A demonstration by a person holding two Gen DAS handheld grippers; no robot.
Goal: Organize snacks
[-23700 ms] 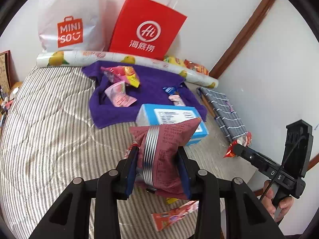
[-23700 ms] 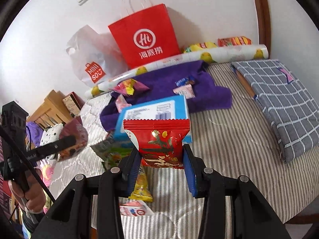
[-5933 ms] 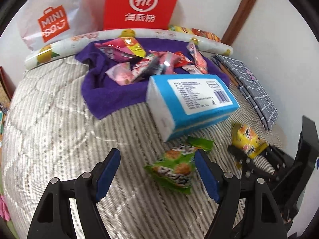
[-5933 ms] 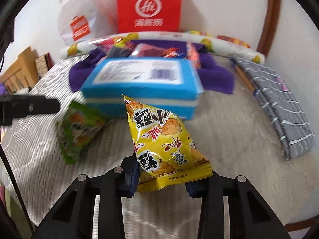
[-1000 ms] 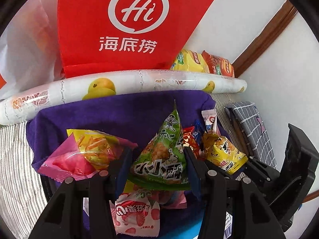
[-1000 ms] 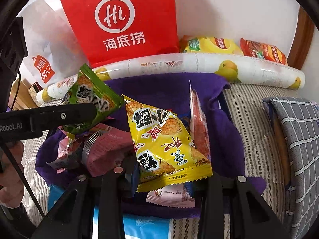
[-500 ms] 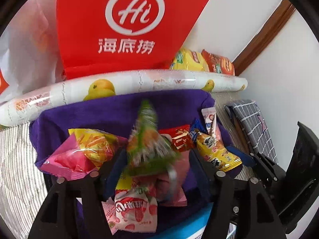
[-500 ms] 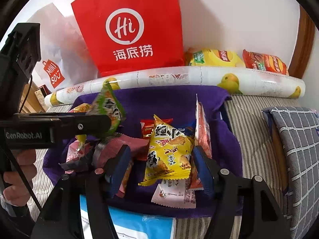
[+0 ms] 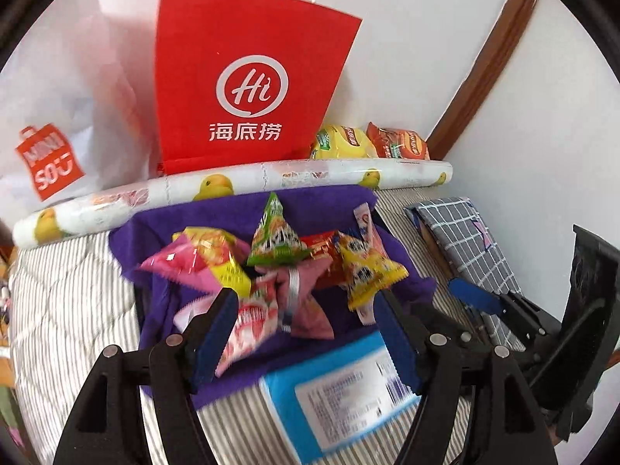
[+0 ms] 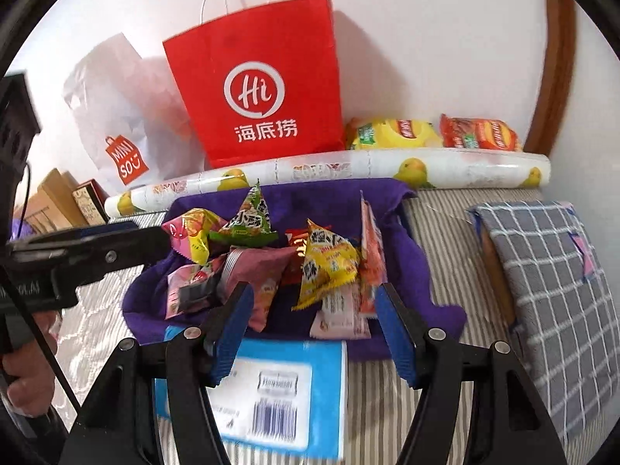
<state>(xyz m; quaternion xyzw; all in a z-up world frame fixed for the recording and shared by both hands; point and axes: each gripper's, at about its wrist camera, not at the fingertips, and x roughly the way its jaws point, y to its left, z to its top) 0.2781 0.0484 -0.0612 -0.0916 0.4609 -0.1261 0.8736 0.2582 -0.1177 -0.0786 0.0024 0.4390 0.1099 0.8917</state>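
Note:
A purple towel point(image 9: 147, 232) point(image 10: 410, 255) on the striped bed holds a pile of snack packets. A green triangular packet point(image 9: 276, 238) point(image 10: 248, 219) sits on top of the pile. A yellow triangular packet point(image 9: 366, 269) point(image 10: 327, 263) lies to its right. Pink and dark red packets point(image 9: 310, 294) point(image 10: 259, 271) lie in front. My left gripper point(image 9: 306, 333) is open and empty, just in front of the pile. My right gripper point(image 10: 314, 327) is open and empty too, over a blue box point(image 9: 348, 391) point(image 10: 279, 387).
A red paper bag point(image 9: 248, 89) point(image 10: 259, 77) and a white Miniso bag point(image 9: 50, 155) point(image 10: 124, 116) stand against the wall behind a patterned roll point(image 9: 271, 178) point(image 10: 348, 170). Chip bags point(image 10: 434, 133) lie behind the roll. A grey checked cloth point(image 10: 542, 290) lies to the right.
Both grippers opened and let go of the green and yellow packets onto the towel pile, then drew back toward me. The blue box is now under the grippers.

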